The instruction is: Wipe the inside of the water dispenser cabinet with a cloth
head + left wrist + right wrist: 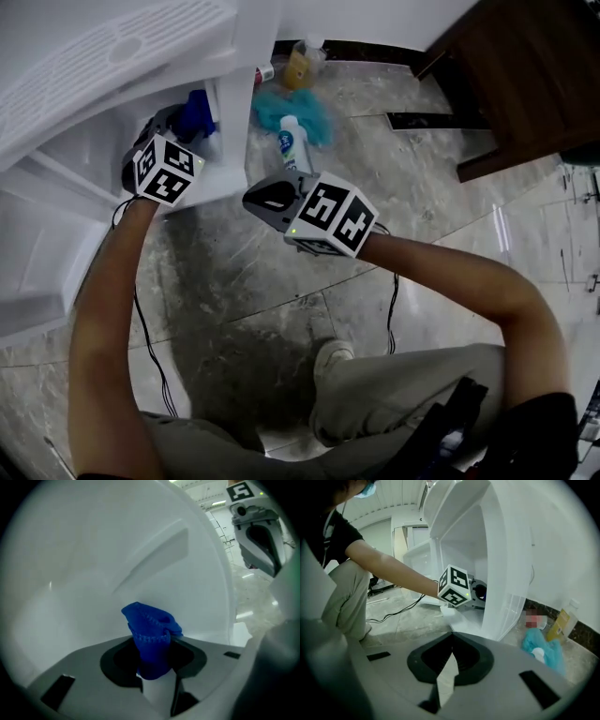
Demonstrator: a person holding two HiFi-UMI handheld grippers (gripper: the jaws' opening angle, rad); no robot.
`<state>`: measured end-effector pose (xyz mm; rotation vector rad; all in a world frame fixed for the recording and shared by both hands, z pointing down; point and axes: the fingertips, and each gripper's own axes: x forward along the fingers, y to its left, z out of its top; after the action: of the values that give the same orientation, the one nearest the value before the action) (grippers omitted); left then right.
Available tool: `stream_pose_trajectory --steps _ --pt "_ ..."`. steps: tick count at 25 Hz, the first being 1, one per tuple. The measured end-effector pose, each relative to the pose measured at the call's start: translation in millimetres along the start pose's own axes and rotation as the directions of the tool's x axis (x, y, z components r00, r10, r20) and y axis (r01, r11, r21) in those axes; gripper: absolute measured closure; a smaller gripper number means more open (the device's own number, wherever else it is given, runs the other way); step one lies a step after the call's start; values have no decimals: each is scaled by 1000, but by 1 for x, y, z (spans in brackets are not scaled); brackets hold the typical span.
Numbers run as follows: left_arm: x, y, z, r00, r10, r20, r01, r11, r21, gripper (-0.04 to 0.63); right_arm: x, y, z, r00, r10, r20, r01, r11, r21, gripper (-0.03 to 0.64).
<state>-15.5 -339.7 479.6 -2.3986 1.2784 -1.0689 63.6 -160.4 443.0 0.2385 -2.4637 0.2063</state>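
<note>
The white water dispenser cabinet [112, 66] stands open at the upper left, its door [37, 253] swung toward me. My left gripper [183, 124] reaches into the cabinet opening and is shut on a bunched blue cloth [197, 111]. In the left gripper view the blue cloth [151, 634] sticks up from between the jaws of the left gripper [152, 660], close to the white inner wall [93, 564]. My right gripper [255, 197] hovers over the floor just right of the cabinet; in the right gripper view the right gripper [450, 644] is shut with nothing in it.
A teal cloth [291, 111], a white bottle [293, 142] and a yellow bottle [300, 64] lie on the marble floor beside the cabinet. Dark wooden furniture [525, 75] stands at the upper right. A black cable [150, 337] runs along the floor by my knees.
</note>
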Motion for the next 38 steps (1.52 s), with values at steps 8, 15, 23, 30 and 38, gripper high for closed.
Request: stream_pose_trajectory --steps 8,15,23,30,38 --pt "20 26 -3 995 67 -72 -70 997 -43 440 13 18 -2 999 49 -5 -49 999 6 618" --pt "0 2 -3 1000 -23 -3 23 999 30 439 29 26 3 996 86 -8 -86 996 4 618" --pt "26 24 -6 998 1 -70 -3 1000 -17 439 31 42 -2 993 116 -31 -117 993 -34 618" --pt "8 6 -2 999 26 -46 -24 999 29 439 34 52 -14 987 148 -68 -151 988 -29 618" --pt "20 15 -7 996 26 -91 -28 999 -24 439 35 57 -6 984 174 -46 -175 984 -29 618"
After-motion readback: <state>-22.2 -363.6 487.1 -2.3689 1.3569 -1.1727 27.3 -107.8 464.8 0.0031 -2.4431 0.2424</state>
